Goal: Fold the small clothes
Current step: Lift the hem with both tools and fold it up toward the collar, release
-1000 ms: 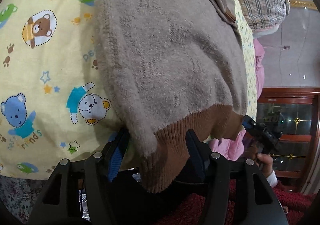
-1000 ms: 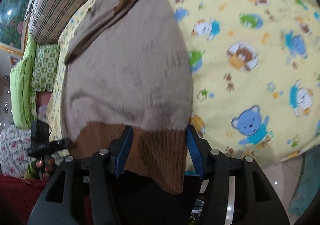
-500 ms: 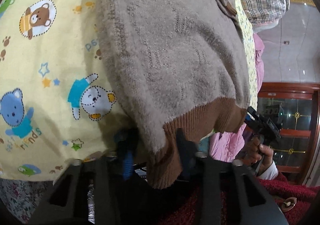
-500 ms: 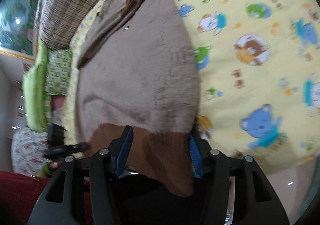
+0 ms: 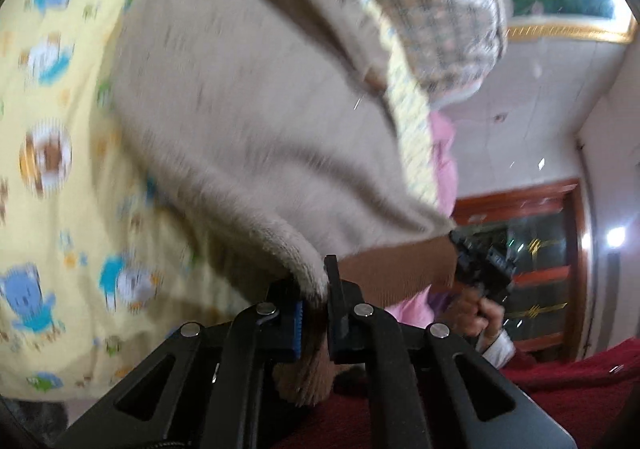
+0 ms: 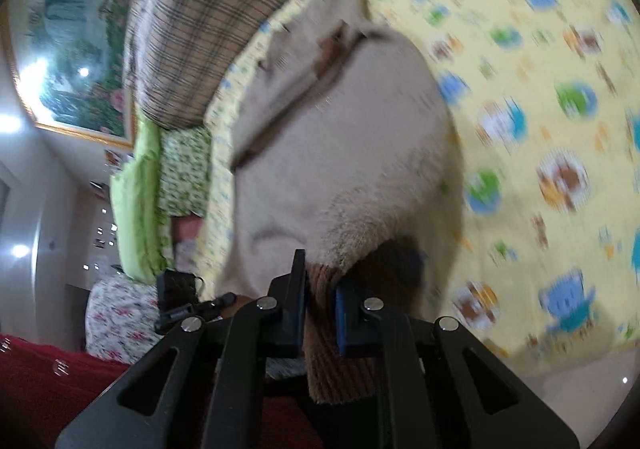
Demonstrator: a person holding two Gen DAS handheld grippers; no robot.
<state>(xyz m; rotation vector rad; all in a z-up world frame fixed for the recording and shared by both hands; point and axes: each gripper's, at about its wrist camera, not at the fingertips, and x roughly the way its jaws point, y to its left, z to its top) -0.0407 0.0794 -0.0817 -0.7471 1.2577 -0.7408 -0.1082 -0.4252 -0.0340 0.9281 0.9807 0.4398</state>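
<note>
Left tongs clamp sweater hem — right tongs closing on it too.

The left tongs sit at the lower centre of the left wrist view, clamped tight. The right tongs, lower centre of their own view, are closing, fabric pinched between the pads.

text: none legible | bedsheet print prob. has letters, too blurred | labels: none
</note>
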